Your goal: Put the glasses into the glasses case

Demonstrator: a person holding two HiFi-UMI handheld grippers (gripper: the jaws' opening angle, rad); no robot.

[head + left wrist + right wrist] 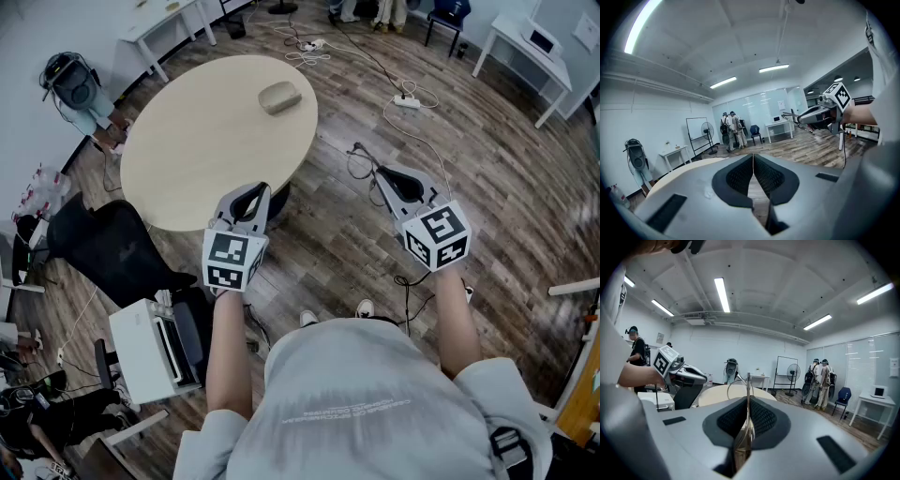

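The right gripper (381,175) sat right of centre in the head view, over bare wood floor (487,187), with its jaws pressed onto the glasses (359,161). In the right gripper view a thin metal part of the frame stood upright in the seam between the two dark pads (761,420), and a wire loop curved off to its left. The glasses jutted from the jaw tips toward the upper left of the head view, clear of the table.

The glasses case (279,97) lay shut near the far side of the round table (206,141), in the upper middle of the head view, well apart from both grippers and up and to the left of the held glasses.

The left gripper (251,193) hung at the table's near edge, lower centre-left. Its jaws met with nothing between them.

The tabletop around the case was bare wood. The table's right rim curved between the glasses and the case. Right of it the floor lay open, apart from a power strip (407,101) and loose cables toward the top. A black chair (112,248) and a white machine (145,347) crowded the lower left.
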